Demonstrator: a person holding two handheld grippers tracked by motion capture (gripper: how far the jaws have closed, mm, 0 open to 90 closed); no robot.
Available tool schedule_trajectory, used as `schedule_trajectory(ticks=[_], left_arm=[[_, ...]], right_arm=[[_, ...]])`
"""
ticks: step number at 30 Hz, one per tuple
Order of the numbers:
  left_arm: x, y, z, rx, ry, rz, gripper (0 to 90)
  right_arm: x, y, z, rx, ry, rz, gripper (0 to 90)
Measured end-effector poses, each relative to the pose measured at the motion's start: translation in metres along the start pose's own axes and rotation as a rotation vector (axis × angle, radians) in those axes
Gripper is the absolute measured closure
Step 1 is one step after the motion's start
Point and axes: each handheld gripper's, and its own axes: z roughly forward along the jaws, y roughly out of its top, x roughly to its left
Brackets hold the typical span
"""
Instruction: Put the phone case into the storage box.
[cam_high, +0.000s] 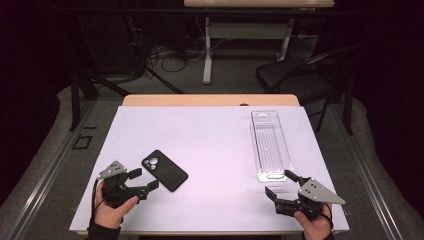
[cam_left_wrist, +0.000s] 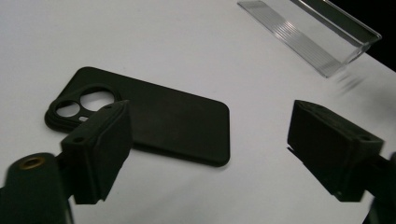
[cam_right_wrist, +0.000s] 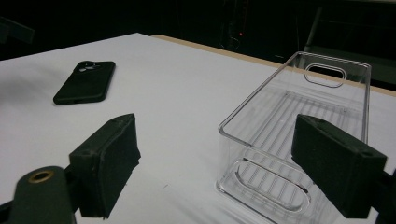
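Phone case (cam_high: 164, 170), black and lying camera cutout up, sits flat on the white tabletop (cam_high: 210, 145) toward your left, just ahead of your left gripper (cam_high: 147, 180). Those jaws stand spread with nothing between them, one jaw close by the case's camera end in the left gripper view, so you look to be at the approach, with no grip made yet. Next you need to bring the jaws down across the case's long edges and close on it; it lies thin and flat, so catching an edge may take a tilt or a nudge. Your right gripper (cam_high: 281, 188) waits with jaws spread too, just short of the near end of the clear plastic tray (cam_high: 270, 145), which is empty as far as its see-through walls let you judge. Nothing lies on the tabletop between case and tray.
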Motion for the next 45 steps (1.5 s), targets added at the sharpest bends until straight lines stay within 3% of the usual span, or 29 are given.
schedule_trajectory(ticks=[3,14,19,28,45], left_arm=[[0.002,0.002,-0.002,-0.007,0.016,-0.011,16.0],[0.01,0.005,-0.002,0.004,0.076,-0.012,29.0],[0.007,0.014,0.0,0.013,0.109,0.014,40.3],[0.01,0.027,0.011,0.047,0.131,0.043,58.5],[0.016,0.052,0.045,0.129,0.097,0.093,85.0]], right_arm=[[0.001,0.0,0.0,-0.002,0.002,-0.008,14.4],[0.0,0.0,0.0,-0.002,-0.002,-0.004,14.4],[0.001,0.0,0.001,-0.001,0.002,-0.008,14.3],[0.0,0.0,0.003,-0.003,0.005,-0.002,14.4],[-0.001,0.0,0.005,0.002,0.01,-0.001,14.4]])
